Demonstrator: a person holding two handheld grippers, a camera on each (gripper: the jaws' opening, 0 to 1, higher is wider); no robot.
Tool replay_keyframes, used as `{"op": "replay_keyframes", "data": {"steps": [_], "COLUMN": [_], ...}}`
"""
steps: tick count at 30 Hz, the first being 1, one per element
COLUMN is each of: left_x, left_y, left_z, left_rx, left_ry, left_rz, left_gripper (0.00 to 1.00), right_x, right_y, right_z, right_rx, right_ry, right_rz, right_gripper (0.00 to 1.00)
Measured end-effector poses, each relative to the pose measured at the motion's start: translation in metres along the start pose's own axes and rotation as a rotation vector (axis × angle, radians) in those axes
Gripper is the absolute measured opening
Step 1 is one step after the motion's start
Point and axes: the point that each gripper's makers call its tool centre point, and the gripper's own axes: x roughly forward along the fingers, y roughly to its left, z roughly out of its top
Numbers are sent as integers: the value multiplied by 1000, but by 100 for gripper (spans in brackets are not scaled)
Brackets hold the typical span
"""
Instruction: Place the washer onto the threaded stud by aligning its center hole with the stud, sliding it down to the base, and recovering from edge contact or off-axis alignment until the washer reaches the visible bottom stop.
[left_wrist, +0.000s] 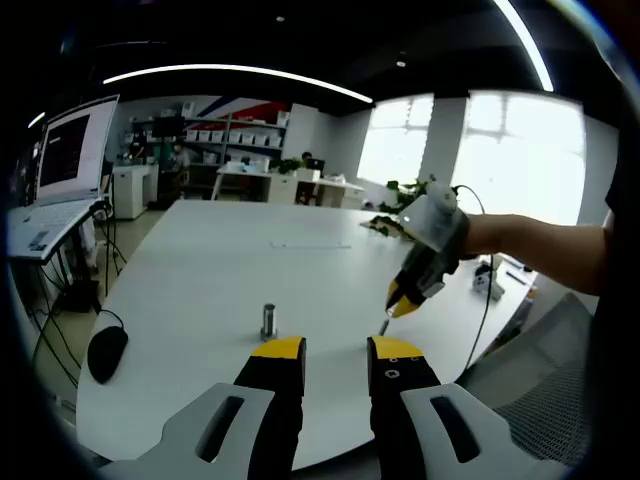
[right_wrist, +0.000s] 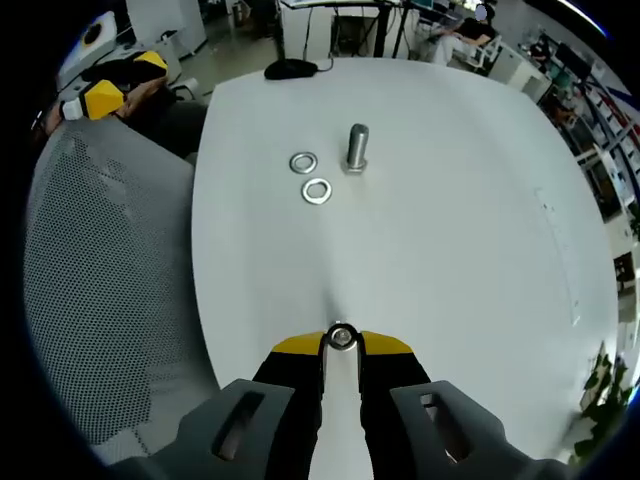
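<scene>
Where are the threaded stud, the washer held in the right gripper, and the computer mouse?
threaded stud (right_wrist: 357, 147): right gripper view, mid shaft.
held washer (right_wrist: 342, 337): right gripper view, its rim between the jaws.
computer mouse (left_wrist: 106, 352): left gripper view, top shell.

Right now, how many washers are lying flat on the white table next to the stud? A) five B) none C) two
C: two washers lie flat on the table beside the upright threaded stud, while the right hand-held gripper pinches a third washer.
</scene>
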Motion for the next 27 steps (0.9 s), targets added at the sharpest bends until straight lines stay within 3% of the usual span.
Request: {"op": "replay_keyframes", "data": {"steps": [27], "left_x": [1], "left_y": [0], "left_z": [-2], "left_rx": [-2], "left_ry": [4], "left_rz": [-3], "left_gripper": [22], "right_x": [32], "right_y": [1], "right_z": [-18], "right_rx": [4], "right_ry": [70], "right_rz": [30], "right_gripper": [13]}}
